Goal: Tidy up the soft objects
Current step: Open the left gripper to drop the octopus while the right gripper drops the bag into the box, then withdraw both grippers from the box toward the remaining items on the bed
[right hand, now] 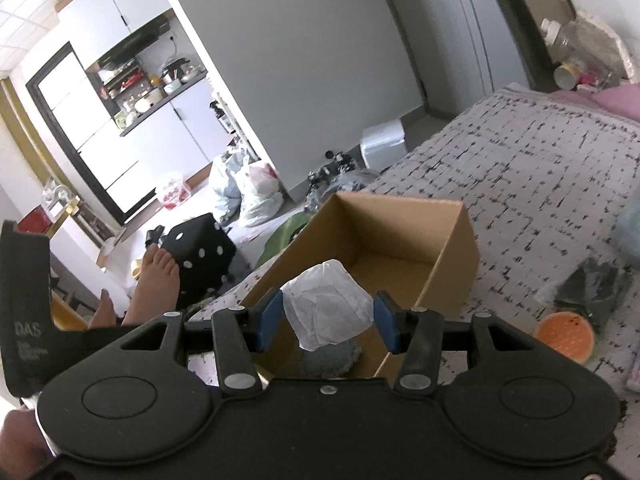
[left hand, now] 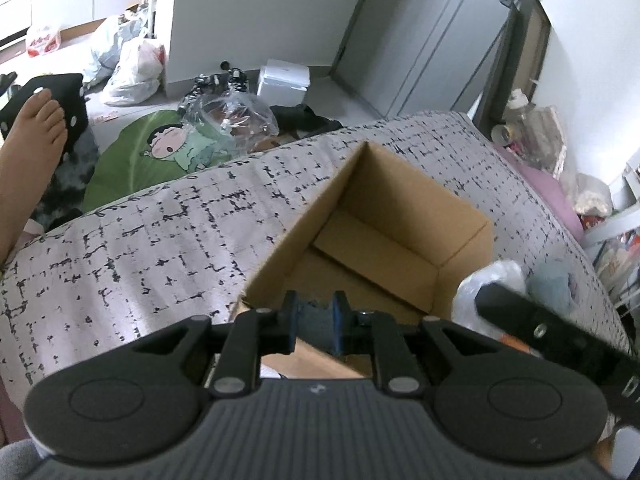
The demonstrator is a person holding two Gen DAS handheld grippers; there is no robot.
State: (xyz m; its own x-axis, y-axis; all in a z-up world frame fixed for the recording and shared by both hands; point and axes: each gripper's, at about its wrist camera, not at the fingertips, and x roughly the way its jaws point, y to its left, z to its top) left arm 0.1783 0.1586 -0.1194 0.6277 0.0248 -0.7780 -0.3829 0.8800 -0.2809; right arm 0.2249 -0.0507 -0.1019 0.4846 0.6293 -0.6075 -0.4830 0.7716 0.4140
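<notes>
An open cardboard box [left hand: 400, 216] stands on the patterned bed cover [left hand: 160, 240]; it also shows in the right wrist view [right hand: 404, 220]. My left gripper [left hand: 315, 322] is shut on a grey-blue soft object [left hand: 316, 316] over the box's near edge. My right gripper [right hand: 328, 316] is shut on a white soft bundle [right hand: 326, 310] held above the box's near corner. A grey-blue soft thing [right hand: 332, 360] lies in the box below it. The right gripper's body [left hand: 552, 336] and its white bundle [left hand: 488, 288] show at the right of the left wrist view.
On the bed right of the box lie a dark soft item [right hand: 596, 284], an orange round item [right hand: 564, 336] and a light blue soft item [right hand: 630, 232]. A bare foot [right hand: 156, 280] and a black dotted cube [right hand: 200, 256] are left. Bags [left hand: 132, 68] clutter the floor.
</notes>
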